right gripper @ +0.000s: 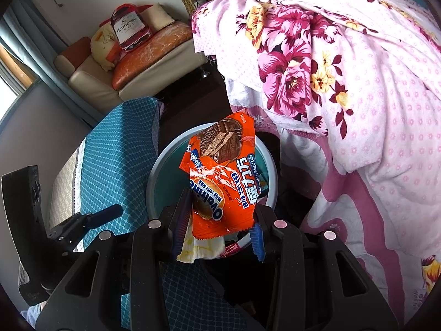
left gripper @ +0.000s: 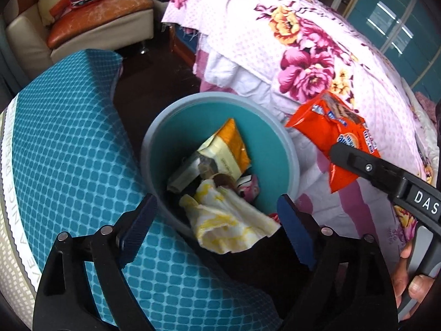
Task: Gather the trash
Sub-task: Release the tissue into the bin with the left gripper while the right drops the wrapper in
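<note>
A bedroom — floral quilt [left gripper: 303, 63], teal cushion [left gripper: 69, 149], sofa [left gripper: 91, 24] behind. The right gripper [right gripper: 217, 229] clamps an orange wrapper [right gripper: 220, 176] above the teal bin [left gripper: 264, 149]; the left gripper [left gripper: 217, 220] hangs apart — 2 fingers spread.

Orange wrapper [right gripper: 220, 176], teal bin [left gripper: 264, 149], pink floral blanket [left gripper: 303, 55].

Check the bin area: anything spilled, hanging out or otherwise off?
One thing: a white-and-yellow tissue droops over the near rim of the bin instead of lying inside. The orange wrapper is in the right gripper, not dropped. Nothing visibly spilled.
</note>
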A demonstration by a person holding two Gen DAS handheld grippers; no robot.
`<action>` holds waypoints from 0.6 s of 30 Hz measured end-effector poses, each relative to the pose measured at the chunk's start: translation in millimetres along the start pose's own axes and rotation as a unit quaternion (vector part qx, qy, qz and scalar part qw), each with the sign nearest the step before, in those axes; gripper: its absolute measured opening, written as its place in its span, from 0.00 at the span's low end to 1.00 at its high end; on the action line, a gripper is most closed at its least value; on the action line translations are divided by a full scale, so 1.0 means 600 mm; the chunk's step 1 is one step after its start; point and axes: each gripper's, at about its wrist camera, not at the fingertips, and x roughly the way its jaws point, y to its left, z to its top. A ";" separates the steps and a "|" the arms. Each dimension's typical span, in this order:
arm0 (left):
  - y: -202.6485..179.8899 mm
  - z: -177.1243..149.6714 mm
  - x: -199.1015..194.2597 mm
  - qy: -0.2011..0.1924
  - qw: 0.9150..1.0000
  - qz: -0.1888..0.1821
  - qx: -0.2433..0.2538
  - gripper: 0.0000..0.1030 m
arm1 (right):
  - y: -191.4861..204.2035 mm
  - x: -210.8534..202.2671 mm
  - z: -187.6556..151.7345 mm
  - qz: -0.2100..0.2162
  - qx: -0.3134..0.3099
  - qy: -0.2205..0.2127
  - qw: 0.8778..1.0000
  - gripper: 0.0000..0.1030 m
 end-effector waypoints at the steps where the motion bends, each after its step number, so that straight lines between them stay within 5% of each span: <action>1: 0.005 -0.002 -0.001 0.004 1.000 0.003 -0.004 0.86 | 0.000 0.001 0.000 0.000 0.000 0.000 1.000 0.36; 18: 0.069 -0.017 -0.034 -0.010 0.999 0.037 -0.024 0.87 | 0.047 0.041 0.001 -0.008 -0.023 0.034 0.999 0.38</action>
